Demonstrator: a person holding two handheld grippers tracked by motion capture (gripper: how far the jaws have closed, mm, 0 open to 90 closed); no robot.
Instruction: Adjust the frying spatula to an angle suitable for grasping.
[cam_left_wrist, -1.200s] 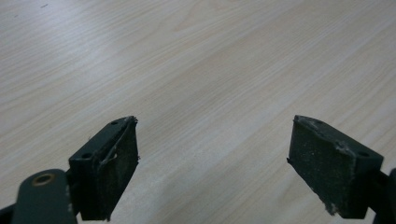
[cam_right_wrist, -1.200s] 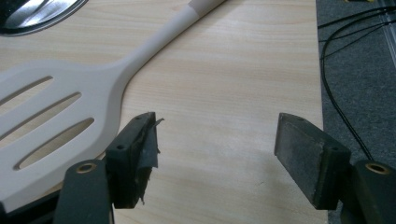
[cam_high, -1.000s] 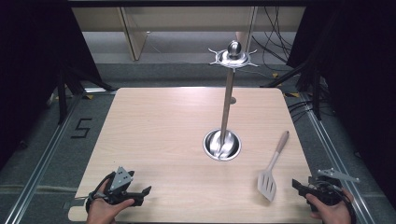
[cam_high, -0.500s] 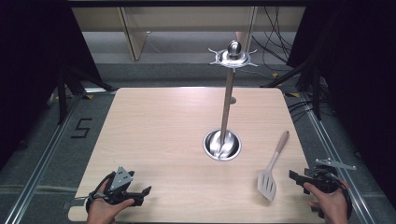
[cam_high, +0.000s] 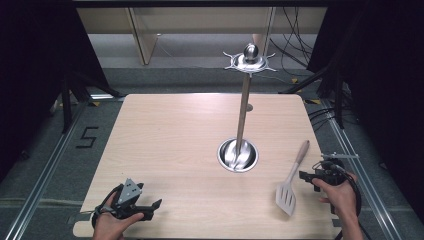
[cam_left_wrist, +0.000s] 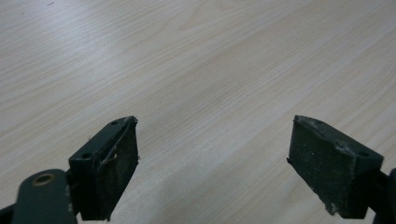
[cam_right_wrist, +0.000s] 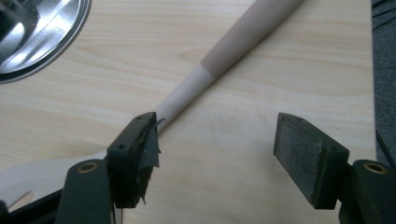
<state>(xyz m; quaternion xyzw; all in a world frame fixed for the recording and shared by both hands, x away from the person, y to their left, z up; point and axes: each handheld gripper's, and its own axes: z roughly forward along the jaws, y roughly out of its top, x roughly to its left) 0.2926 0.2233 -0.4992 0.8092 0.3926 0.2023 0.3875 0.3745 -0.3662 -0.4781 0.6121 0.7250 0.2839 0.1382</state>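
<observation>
A pale slotted spatula (cam_high: 292, 177) with a wooden handle lies on the table's right side, blade toward the front; its neck and handle (cam_right_wrist: 219, 60) cross the right gripper view. My right gripper (cam_high: 306, 176) sits just right of the handle, open, and its left finger (cam_right_wrist: 135, 154) hides part of the spatula's neck. A metal utensil stand (cam_high: 240, 155) with a tall pole and a hook crown (cam_high: 249, 60) rises from the table's middle; its shiny base (cam_right_wrist: 32, 32) shows at the top left. My left gripper (cam_high: 152, 207) rests open near the front left corner over bare wood (cam_left_wrist: 210, 84).
The light wooden table (cam_high: 175, 135) has its right edge (cam_right_wrist: 371, 93) close beside my right gripper. Dark floor with rails surrounds the table, and a "5" mark (cam_high: 86, 137) lies to the left. Cables (cam_high: 295, 55) trail behind.
My right gripper has moved forward and left, from the front right corner to beside the spatula's handle. The left gripper has stayed put.
</observation>
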